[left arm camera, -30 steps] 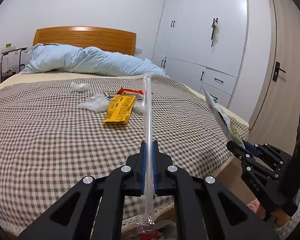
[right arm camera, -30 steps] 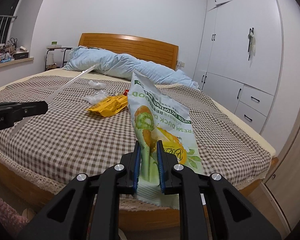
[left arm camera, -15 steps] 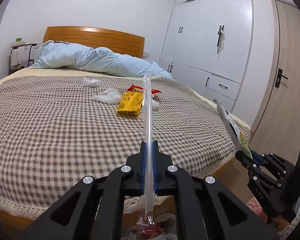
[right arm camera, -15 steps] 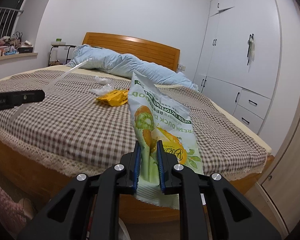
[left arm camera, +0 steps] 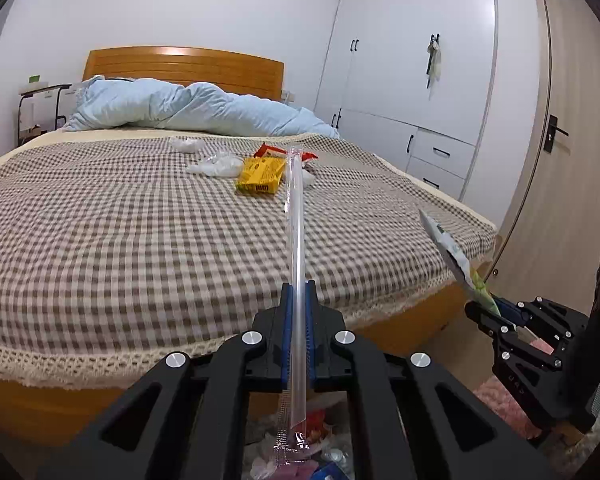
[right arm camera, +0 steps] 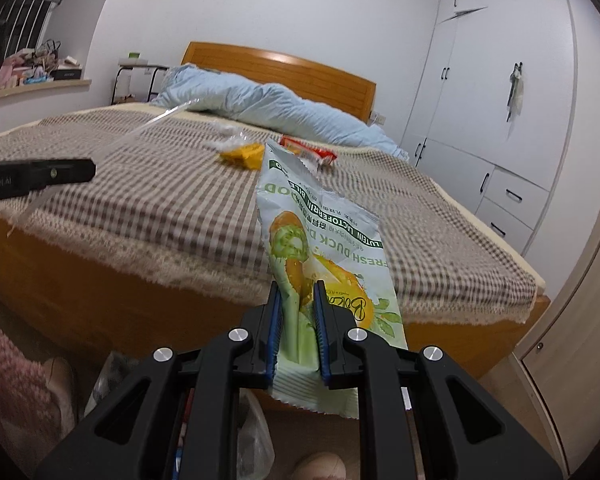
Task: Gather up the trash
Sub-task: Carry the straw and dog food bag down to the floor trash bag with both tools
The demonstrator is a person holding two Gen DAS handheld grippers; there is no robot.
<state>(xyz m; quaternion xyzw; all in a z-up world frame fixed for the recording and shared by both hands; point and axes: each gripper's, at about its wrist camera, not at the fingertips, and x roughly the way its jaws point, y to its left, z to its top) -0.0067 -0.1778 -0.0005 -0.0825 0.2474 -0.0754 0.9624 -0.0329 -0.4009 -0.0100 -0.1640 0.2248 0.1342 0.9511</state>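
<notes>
Two pieces I hold clamped, long clear plastic straw wrapper [left arm camera: 296, 248] and green foil snack pouch [right arm camera: 320, 240]; several wrappers apparently remain on checked bedspread [left arm camera: 120, 240].

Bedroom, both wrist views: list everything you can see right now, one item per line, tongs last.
bed: one, brown checked cover, centre
duvet: one, pale blue, by the headboard
headboard: one, orange wood, far end
yellow packet: one, on the bed
red wrapper: one, behind the yellow packet
white crumpled bits: several, beside the yellow packet
wardrobe: one, white, right
door: one, beige, far right
straw wrapper: one, clear, in left tongs
snack bag: one, green, in right tongs
left tongs: shut
right tongs: shut
</notes>
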